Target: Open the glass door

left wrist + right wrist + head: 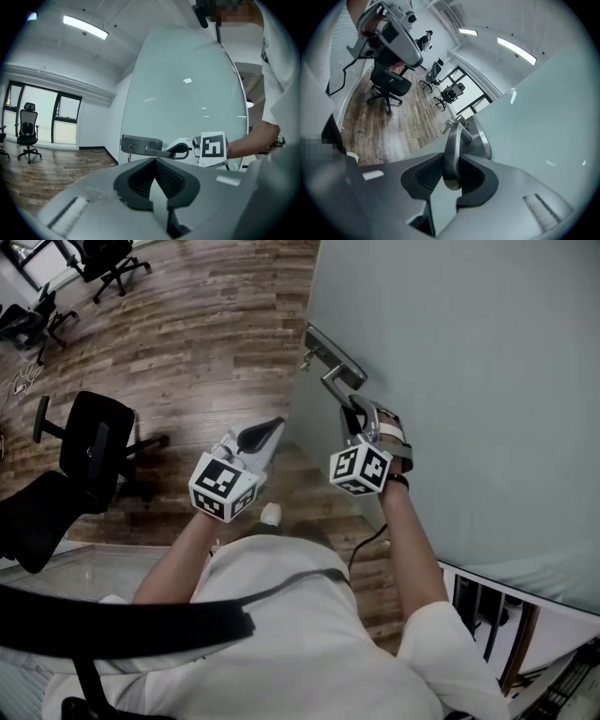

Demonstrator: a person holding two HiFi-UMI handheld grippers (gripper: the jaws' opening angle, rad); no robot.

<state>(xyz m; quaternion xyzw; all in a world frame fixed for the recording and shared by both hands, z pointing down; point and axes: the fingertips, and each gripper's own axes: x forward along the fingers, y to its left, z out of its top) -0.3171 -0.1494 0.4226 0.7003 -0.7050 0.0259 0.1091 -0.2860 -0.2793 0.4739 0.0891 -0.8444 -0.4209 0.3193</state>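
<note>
The frosted glass door (469, 381) stands at the right, with a metal lock plate (335, 354) and a lever handle (331, 381) near its edge. My right gripper (352, 420) is shut on the outer end of the handle, and in the right gripper view the lever (452, 140) sits pinched between the pads of the gripper (451, 165). My left gripper (275, 427) hangs free to the left of the door edge, shut on nothing. The left gripper view looks past its closed jaws (154, 161) at the lock plate (140, 142) and the right gripper (182, 149).
A black office chair (89, 451) stands on the wooden floor (206, 343) close at the left, and more chairs (112, 263) are farther back. A cable (367, 542) runs down by the door. Windows (42, 117) line the far wall.
</note>
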